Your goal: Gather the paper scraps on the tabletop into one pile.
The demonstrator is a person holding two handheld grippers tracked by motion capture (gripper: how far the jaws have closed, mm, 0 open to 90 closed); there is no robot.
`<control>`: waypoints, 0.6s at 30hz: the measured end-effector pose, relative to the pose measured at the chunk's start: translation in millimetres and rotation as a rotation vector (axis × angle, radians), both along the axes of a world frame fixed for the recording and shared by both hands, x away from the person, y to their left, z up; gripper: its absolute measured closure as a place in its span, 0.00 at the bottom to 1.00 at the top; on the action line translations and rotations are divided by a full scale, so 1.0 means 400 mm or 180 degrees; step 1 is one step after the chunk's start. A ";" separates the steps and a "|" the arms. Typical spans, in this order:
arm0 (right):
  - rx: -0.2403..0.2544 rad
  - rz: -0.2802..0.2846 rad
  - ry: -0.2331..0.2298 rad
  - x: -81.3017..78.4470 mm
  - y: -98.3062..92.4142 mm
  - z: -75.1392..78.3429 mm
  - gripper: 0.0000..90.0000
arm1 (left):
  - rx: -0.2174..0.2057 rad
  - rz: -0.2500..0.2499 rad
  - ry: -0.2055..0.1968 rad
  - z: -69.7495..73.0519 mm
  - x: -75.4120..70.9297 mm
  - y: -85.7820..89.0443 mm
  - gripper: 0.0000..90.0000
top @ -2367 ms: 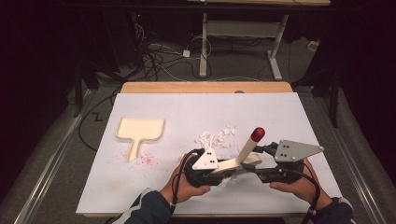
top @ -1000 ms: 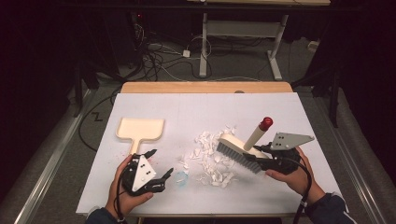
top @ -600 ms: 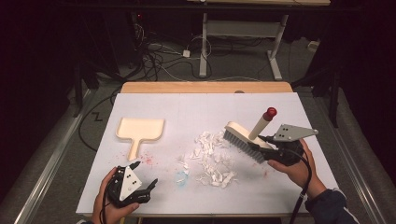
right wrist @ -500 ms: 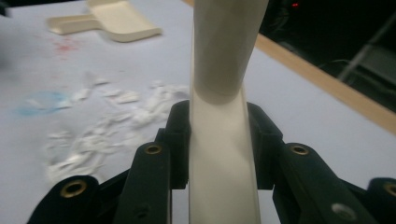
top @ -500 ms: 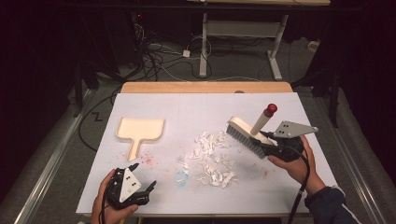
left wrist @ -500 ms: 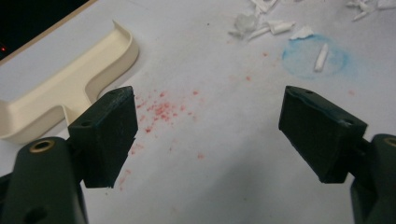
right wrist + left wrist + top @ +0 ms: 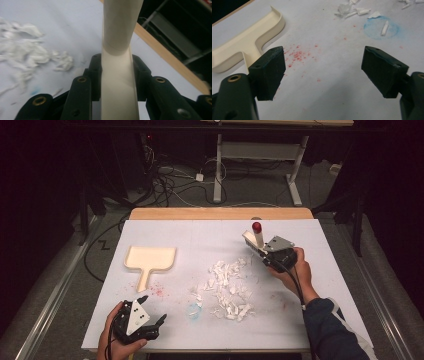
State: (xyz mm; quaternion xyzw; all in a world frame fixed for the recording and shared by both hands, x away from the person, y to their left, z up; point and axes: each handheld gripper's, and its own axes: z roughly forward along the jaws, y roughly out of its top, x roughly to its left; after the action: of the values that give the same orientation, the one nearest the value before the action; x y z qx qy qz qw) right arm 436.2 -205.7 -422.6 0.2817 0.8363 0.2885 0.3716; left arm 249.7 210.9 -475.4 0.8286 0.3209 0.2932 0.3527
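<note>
Brush [image 7: 255, 238] pinched by its cream handle in right hand-held gripper [image 7: 274, 254], lifted over far right of worktop [image 7: 300, 320], behind paper scraps [image 7: 226, 287]. Long axis tilted near upright, red cap up and away, head end toward scraps. Left hand-held gripper [image 7: 322, 72] spread wide, empty, low at near left, facing dustpan [image 7: 148, 259]. Progress judged early: scraps loosely heaped mid-worktop, none in dustpan; sweeping and collecting left.

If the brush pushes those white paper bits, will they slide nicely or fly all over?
The paper scraps look thin, curled and torn small, so they are probably very light and may scatter or flutter rather than slide together. They lie loose on the smooth white table cover, so some could slip under the brush held in the right tool.
</note>
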 end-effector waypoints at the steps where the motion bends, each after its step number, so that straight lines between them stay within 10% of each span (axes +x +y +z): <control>1: -0.0065 -0.0021 -0.0018 0.006 0.007 -0.008 0.76 | 0.0015 -0.0011 0.0003 0.000 0.000 -0.001 0.21; 8: 0.0012 0.0004 0.0037 0.023 0.031 -0.033 0.76 | 0.0048 -0.0044 0.0053 -0.006 -0.004 -0.004 0.21; 18: 0.0182 0.0755 0.0238 -0.057 0.108 -0.046 0.76 | 0.0087 -0.0077 0.0092 -0.009 -0.002 -0.010 0.21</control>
State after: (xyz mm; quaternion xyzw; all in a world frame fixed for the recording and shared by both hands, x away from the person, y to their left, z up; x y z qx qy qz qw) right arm 413.3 -162.6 -440.9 0.2018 0.8685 0.3434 0.2952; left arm 248.8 207.1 -478.9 0.8414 0.3119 0.2812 0.3402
